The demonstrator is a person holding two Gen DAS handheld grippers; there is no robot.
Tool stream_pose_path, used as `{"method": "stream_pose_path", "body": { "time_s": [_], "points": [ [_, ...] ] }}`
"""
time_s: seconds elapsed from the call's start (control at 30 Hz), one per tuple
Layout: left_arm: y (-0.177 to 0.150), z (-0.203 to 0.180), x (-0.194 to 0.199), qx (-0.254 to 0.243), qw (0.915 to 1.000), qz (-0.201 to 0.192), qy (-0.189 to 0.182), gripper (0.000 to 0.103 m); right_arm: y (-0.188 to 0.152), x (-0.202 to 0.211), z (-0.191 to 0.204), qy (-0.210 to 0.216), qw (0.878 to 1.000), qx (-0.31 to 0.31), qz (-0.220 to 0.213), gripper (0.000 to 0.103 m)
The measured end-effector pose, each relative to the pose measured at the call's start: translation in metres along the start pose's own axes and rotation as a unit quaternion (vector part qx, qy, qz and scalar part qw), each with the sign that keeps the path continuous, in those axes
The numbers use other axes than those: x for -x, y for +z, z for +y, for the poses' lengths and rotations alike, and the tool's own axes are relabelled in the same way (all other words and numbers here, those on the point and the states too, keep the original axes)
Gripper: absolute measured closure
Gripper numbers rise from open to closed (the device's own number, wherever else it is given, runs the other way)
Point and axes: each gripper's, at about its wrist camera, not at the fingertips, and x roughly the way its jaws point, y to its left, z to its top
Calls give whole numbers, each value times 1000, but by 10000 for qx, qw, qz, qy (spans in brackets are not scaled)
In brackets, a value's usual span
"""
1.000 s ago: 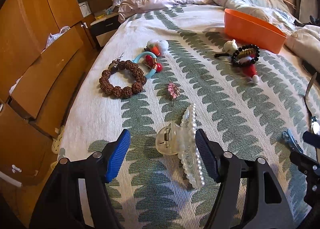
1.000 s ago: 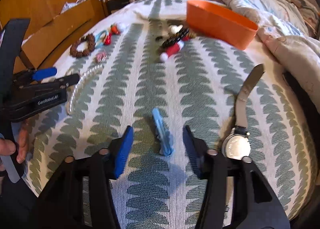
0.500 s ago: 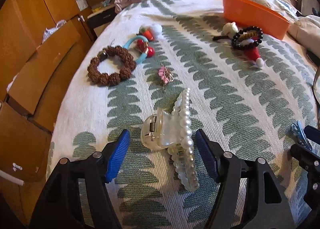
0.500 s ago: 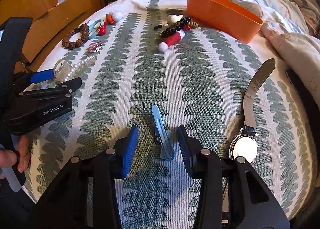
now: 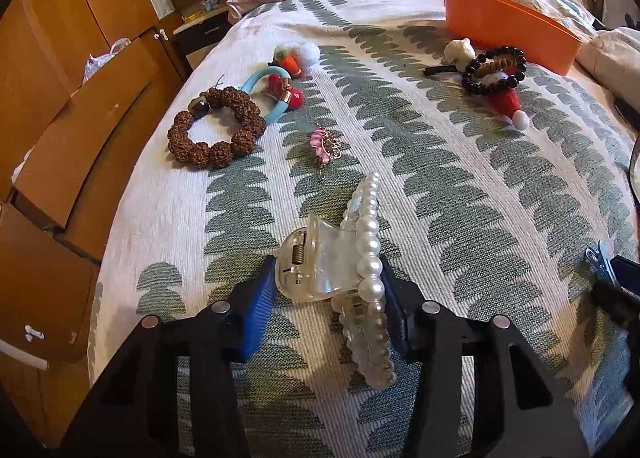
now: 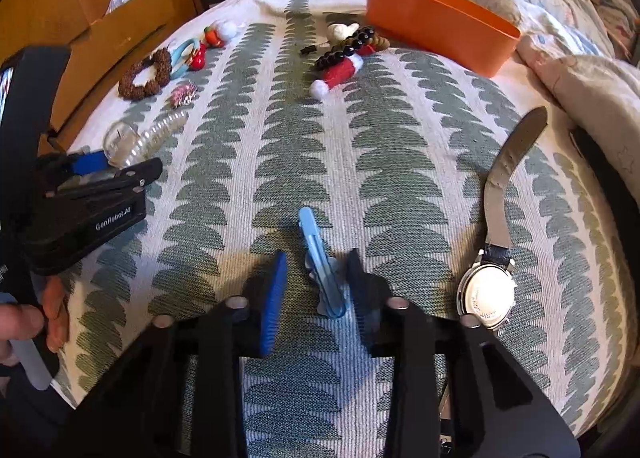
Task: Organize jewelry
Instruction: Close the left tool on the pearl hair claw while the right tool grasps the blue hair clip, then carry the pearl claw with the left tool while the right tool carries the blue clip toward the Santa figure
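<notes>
A clear hair claw trimmed with pearls lies on the leaf-patterned bedspread. My left gripper is closing on it, and its blue pads touch the hinge side and the pearl side. A light blue hair clip lies between the jaws of my right gripper. Those jaws are closing, with a gap still showing at the left pad. An orange tray stands at the far side of the bed.
A brown bead bracelet, a pink brooch, a blue hair tie, a black bead bracelet and a Santa-hat clip lie further off. A wristwatch lies right of my right gripper. Wooden drawers line the left.
Both pairs of jaws have narrowed: the left onto the pearl claw, the right around the blue clip. Both cameras have drawn slightly closer to their items.
</notes>
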Motion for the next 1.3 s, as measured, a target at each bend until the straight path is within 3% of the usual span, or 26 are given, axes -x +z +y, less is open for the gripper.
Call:
{"method": "stream_pose_path", "body": {
  "time_s": [0.2, 0.37, 0.57, 0.8, 1.3],
  "points": [
    [0, 7, 2, 138, 9998, 33, -141, 55, -1, 3, 0, 141, 9999, -48, -27, 85],
    [0, 14, 11, 219, 9997, -43, -97, 55, 1, 20, -1, 184, 9991, -95, -358, 85],
    [1, 26, 35, 334, 9989, -320, -86, 55, 4, 45, -6, 351, 9963, -230, -749, 86],
    [9, 36, 56, 438, 9967, -685, 26, 55, 11, 54, 5, 402, 9948, -173, -923, 85],
    [48, 59, 46, 794, 9929, -845, 255, 55, 79, 47, 17, 244, 9932, -59, -1136, 85]
  ]
}}
